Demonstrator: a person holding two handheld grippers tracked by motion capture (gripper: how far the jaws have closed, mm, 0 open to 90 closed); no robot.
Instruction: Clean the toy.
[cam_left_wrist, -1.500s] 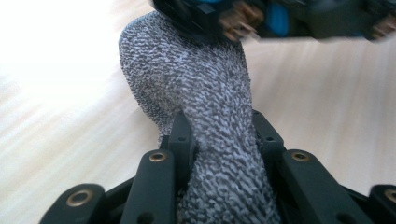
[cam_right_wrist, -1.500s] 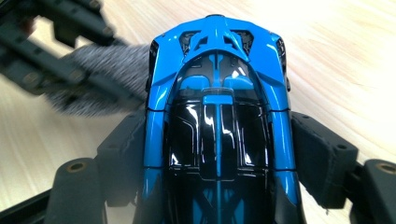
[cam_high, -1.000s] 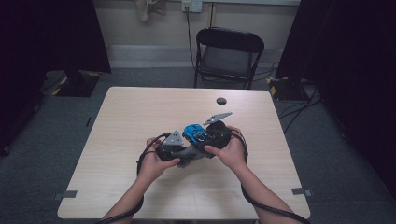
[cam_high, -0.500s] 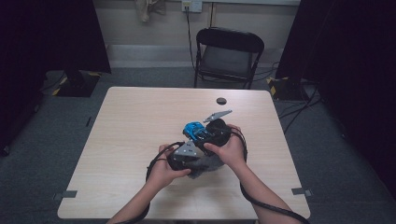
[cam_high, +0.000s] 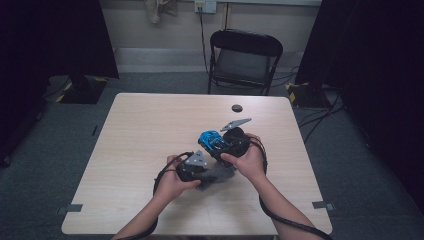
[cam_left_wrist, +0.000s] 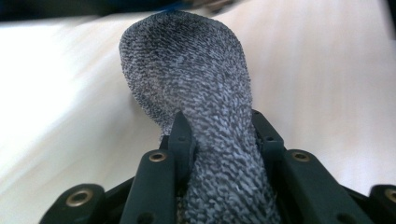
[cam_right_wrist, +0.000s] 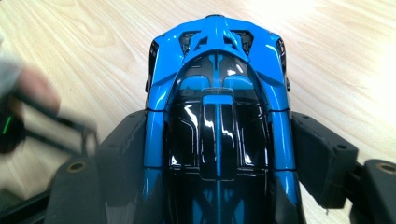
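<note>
Two things are in hand above the light wooden surface, and neither lies in a container. The right claw is clamped on a blue and black toy car. In the right gripper view the car sits lengthwise between the two black jaws, which press against its flanks near the middle of the body, one on each side. The end of the car farther from the camera points away over the wood, clear of the jaws. No lettering or badge on the car can be read.

The left claw pinches a piece of grey knitted cloth. In the left gripper view the cloth is squeezed into a narrow neck between the jaws, which stand close together on it. Beyond them it widens into a rounded, speckled lobe that rises above the pale wood. It bears no label or print.

From the high view both hands are close together near the middle of the surface, slightly toward the person's side. The car is just beyond and to the right of the cloth, and the cloth bunches below the car between the two hands. Whether cloth and car touch cannot be told from here.

A small dark round object lies on the surface well beyond the hands, toward the far edge. A black folding chair stands on the floor behind the surface.
</note>
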